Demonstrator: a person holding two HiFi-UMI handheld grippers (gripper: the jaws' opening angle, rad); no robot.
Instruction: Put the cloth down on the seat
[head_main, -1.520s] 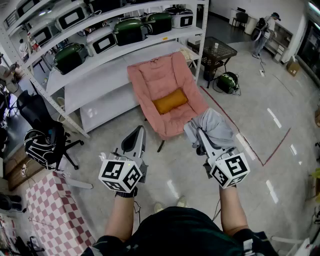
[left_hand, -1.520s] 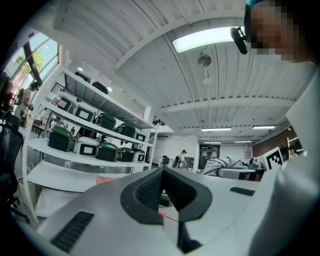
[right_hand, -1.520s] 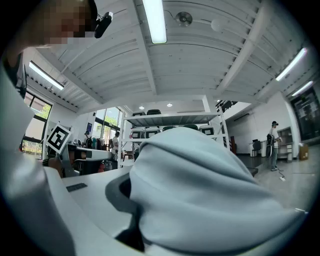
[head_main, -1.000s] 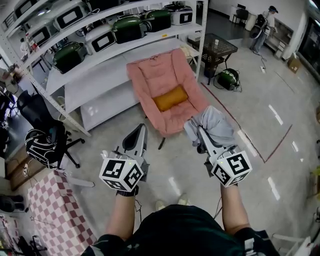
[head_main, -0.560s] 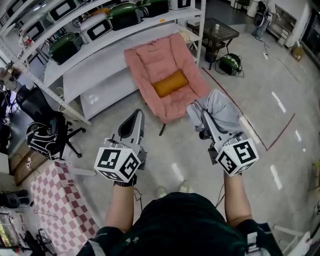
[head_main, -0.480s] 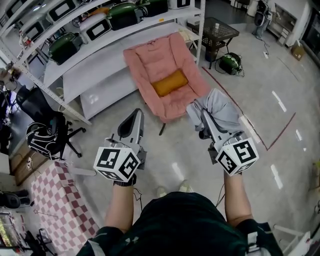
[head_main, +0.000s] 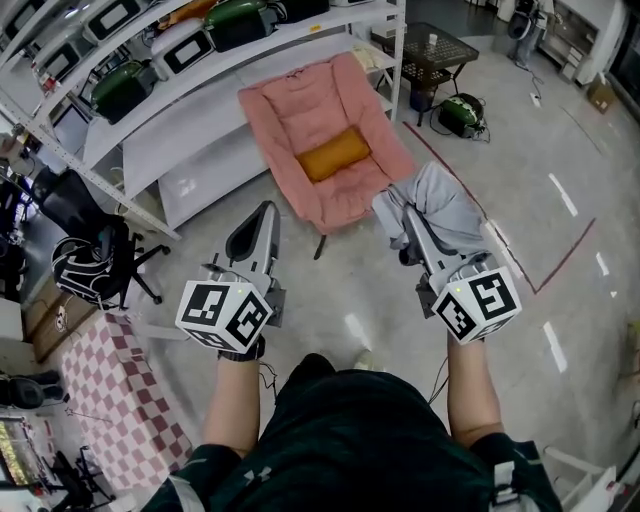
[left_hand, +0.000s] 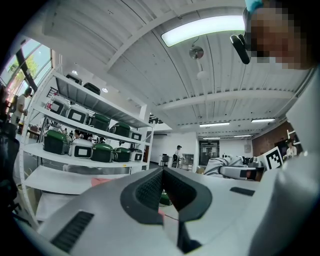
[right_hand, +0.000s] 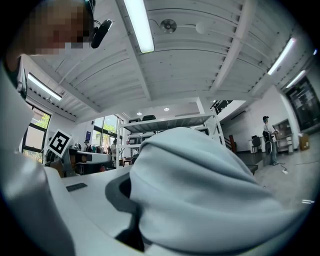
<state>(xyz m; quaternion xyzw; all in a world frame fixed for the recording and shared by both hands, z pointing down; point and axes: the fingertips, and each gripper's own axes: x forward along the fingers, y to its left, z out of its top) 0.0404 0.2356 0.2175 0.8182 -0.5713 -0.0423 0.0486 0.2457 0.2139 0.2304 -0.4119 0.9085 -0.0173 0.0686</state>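
Grey cloth (head_main: 440, 203) clamped in right gripper (head_main: 406, 228) jaws — left gripper (head_main: 260, 214) jaws closed, empty — pink seat (head_main: 290, 118) ahead

I count two grippers on my screen, one left gripper (head_main: 262, 214) and one right gripper (head_main: 408, 228), and each carries one marker cube. There is one grey cloth (head_main: 442, 203). One pink seat (head_main: 290, 105) sits at upper centre, with one orange cushion (head_main: 332, 155). There is one shelf rack (head_main: 200, 130), where I make out at least two green cookers (head_main: 120, 85). One black office chair (head_main: 95, 265) stands at left, one checked mat (head_main: 110, 385) lies at lower left, and one mesh table (head_main: 435, 48) is at upper right.
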